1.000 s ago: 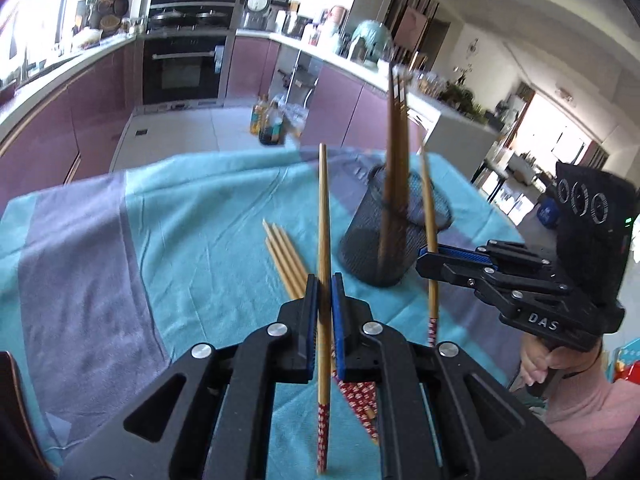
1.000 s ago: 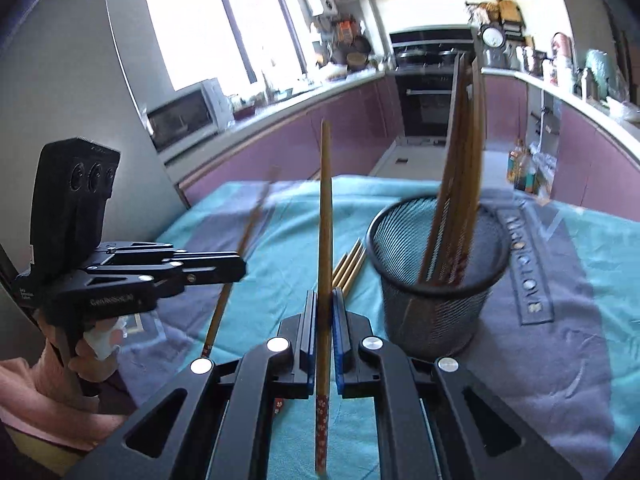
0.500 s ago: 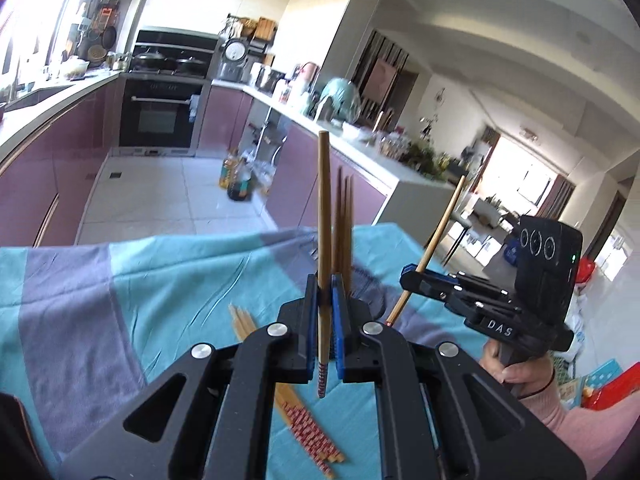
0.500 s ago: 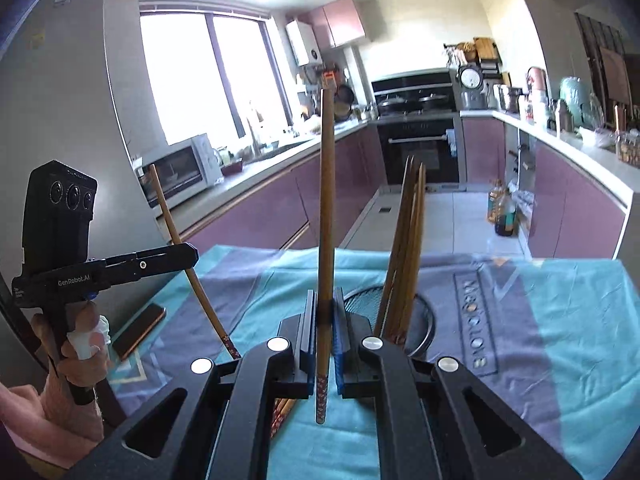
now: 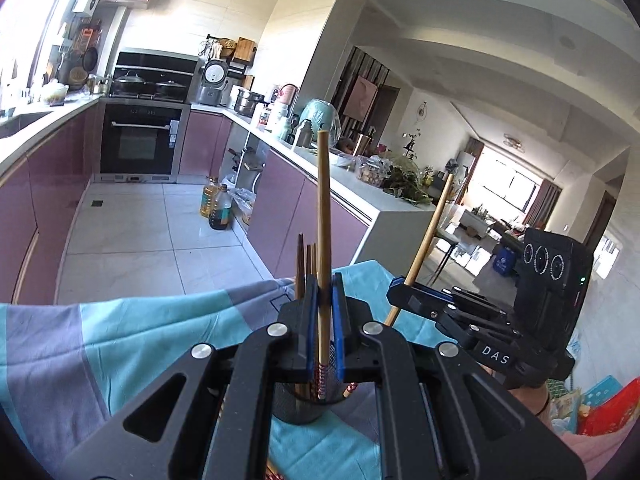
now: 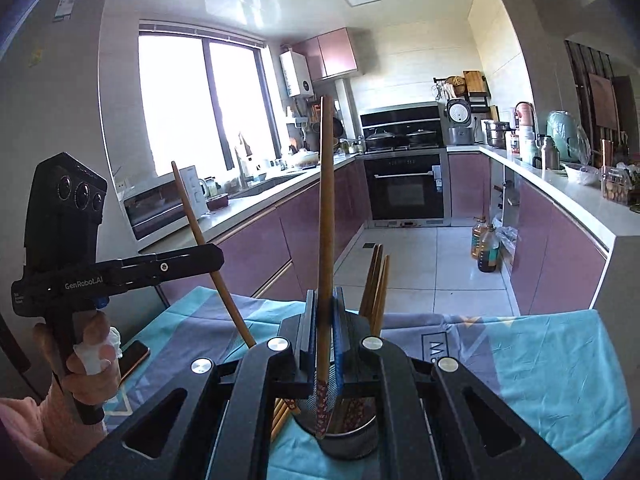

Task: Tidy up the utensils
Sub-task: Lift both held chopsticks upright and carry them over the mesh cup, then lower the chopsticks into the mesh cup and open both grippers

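My left gripper (image 5: 325,320) is shut on a wooden chopstick (image 5: 323,216) held upright, its red patterned end over the black mesh cup (image 5: 304,408). Several chopsticks (image 5: 306,258) stand in the cup. My right gripper (image 6: 322,332) is shut on another upright chopstick (image 6: 326,208), its patterned end just above the mesh cup (image 6: 348,440). The right gripper also shows in the left wrist view (image 5: 400,292), the left gripper in the right wrist view (image 6: 212,256). Loose chopsticks (image 6: 282,416) lie on the cloth beside the cup.
A teal and grey tablecloth (image 5: 120,344) covers the table. A phone (image 6: 134,358) lies near its left edge. Kitchen counters, an oven (image 5: 138,140) and oil bottles (image 5: 218,208) on the floor stand beyond the table.
Both grippers have lifted and tilted up with their chopsticks, moving over the mesh cup. The chopsticks' patterned ends now hang above the cup's mouth.
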